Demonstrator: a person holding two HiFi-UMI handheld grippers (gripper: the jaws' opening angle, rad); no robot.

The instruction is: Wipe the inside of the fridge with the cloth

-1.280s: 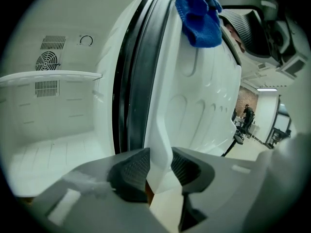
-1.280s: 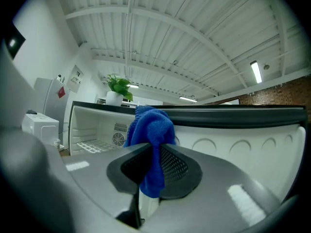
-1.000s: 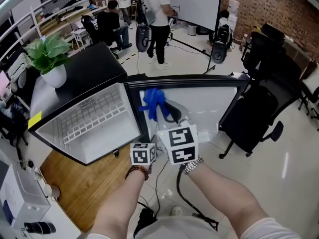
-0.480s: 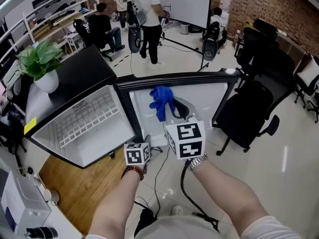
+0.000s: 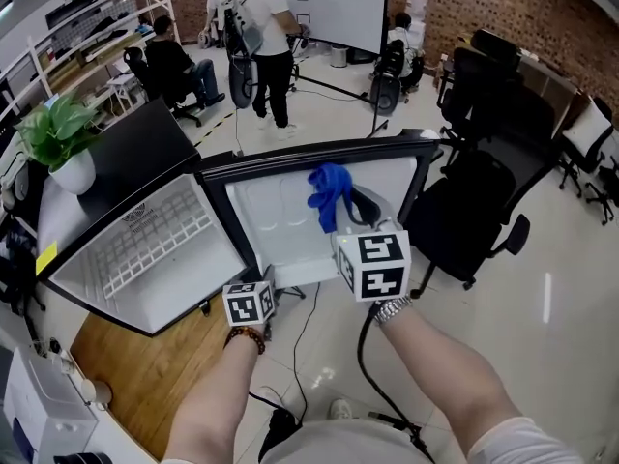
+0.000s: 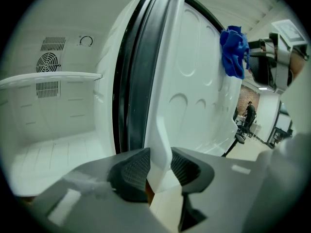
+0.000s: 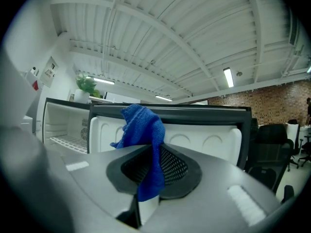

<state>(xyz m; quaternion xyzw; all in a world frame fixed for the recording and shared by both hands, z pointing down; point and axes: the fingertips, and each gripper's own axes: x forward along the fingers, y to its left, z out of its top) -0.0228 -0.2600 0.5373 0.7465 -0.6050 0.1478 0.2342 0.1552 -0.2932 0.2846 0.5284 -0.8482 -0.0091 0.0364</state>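
The small black fridge (image 5: 145,249) stands open, showing a white wire shelf (image 5: 160,240). Its door (image 5: 280,220) swings to the right, white liner facing me. My left gripper (image 5: 264,280) is shut on the door's white lower edge (image 6: 160,144), which sits pinched between the pads (image 6: 133,171). My right gripper (image 5: 345,218) is shut on a blue cloth (image 5: 332,193). It holds the cloth up against the upper middle of the door liner. In the right gripper view the cloth (image 7: 143,130) hangs from between the pads (image 7: 172,166). The left gripper view shows the cloth (image 6: 234,51) against the liner.
A potted plant (image 5: 60,143) stands on the fridge top. Black office chairs (image 5: 474,211) are close behind the door on the right. A cable (image 5: 300,327) runs across the floor under my arms. People (image 5: 256,37) are at the back of the room.
My right gripper has carried the cloth rightward along the door liner, from near the hinge side towards its middle. The left gripper has kept its hold on the door's lower edge.
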